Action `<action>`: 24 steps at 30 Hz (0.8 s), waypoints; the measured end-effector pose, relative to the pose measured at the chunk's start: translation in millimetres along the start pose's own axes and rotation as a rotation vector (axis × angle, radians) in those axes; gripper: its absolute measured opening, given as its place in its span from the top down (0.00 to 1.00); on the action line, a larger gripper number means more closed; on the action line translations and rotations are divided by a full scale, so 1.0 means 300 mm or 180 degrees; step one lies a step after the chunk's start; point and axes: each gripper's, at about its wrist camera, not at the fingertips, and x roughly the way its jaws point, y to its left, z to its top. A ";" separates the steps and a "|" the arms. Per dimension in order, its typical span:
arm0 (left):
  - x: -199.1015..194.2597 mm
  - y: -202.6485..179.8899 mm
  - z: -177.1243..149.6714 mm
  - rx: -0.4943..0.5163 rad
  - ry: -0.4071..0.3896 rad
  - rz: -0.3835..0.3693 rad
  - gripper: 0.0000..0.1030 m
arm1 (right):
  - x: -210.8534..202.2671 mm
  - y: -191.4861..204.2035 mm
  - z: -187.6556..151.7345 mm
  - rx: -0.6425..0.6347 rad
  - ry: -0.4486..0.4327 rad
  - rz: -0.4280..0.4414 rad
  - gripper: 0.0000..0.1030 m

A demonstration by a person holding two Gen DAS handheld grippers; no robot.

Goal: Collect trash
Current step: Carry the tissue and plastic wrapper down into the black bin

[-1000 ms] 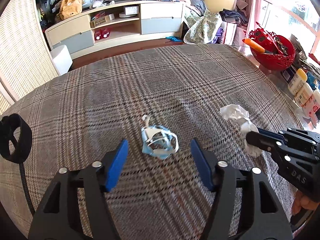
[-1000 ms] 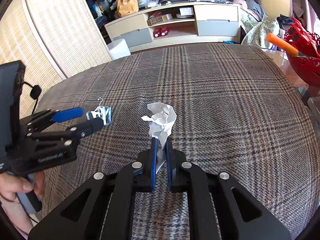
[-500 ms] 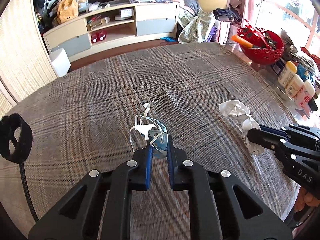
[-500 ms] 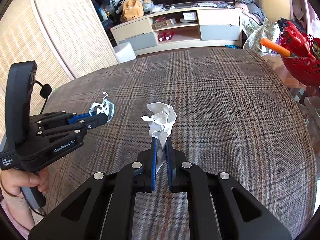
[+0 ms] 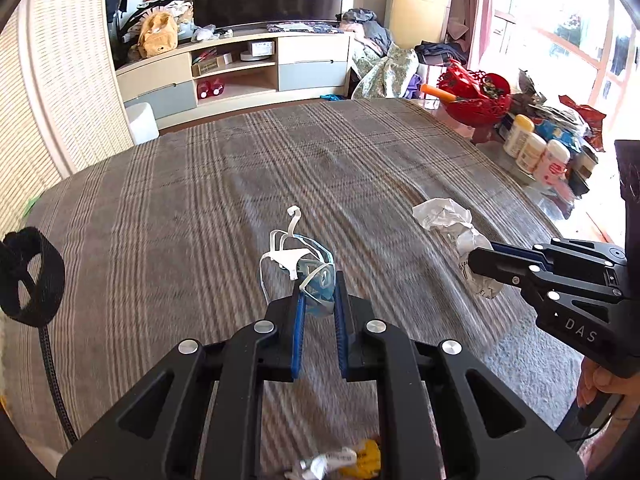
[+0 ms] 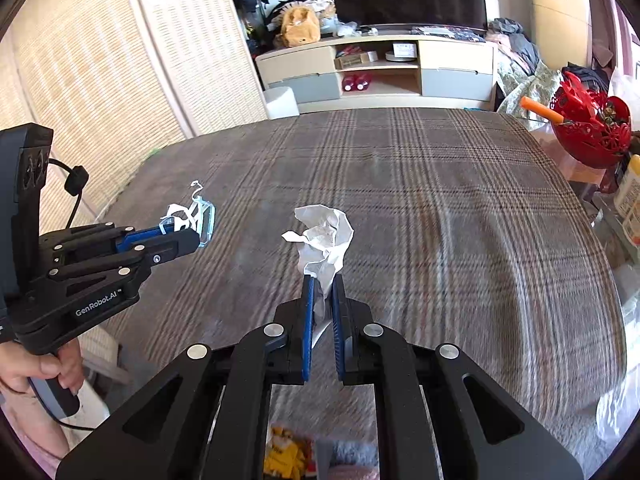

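My left gripper (image 5: 319, 286) is shut on a crumpled blue face mask (image 5: 316, 276) with white ear loops and holds it above the plaid bedspread (image 5: 280, 168). In the right wrist view the left gripper (image 6: 192, 236) and the mask (image 6: 196, 216) show at the left. My right gripper (image 6: 322, 286) is shut on a crumpled white paper wad (image 6: 324, 240), also lifted off the bedspread (image 6: 440, 200). In the left wrist view the right gripper (image 5: 480, 260) and the paper (image 5: 452, 220) show at the right.
A yellow wrapper (image 5: 360, 460) and white scrap lie low at the frame's bottom edge; the wrapper also shows in the right wrist view (image 6: 288, 452). A red basket (image 5: 476, 96) and bottles (image 5: 532, 152) stand on a side table at the right. A TV cabinet (image 5: 240, 76) stands beyond the bed.
My left gripper closed on the face mask and lifted it. Both grippers have pulled up and back from the bedspread with their loads; the bed's near edge and floor trash have come into view.
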 end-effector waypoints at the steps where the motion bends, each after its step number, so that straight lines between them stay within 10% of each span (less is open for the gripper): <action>1: -0.020 0.000 -0.021 -0.0011 -0.0006 -0.0005 0.88 | -0.015 0.017 -0.023 -0.0015 0.0000 0.0012 0.90; 12: -0.189 -0.012 -0.366 -0.0069 0.0034 -0.0037 0.88 | -0.074 0.184 -0.312 -0.0136 0.0136 0.0102 0.90; 24: -0.041 -0.029 -0.674 -0.0178 0.0505 -0.0203 0.88 | 0.041 0.142 -0.569 0.0122 0.0501 0.0150 0.90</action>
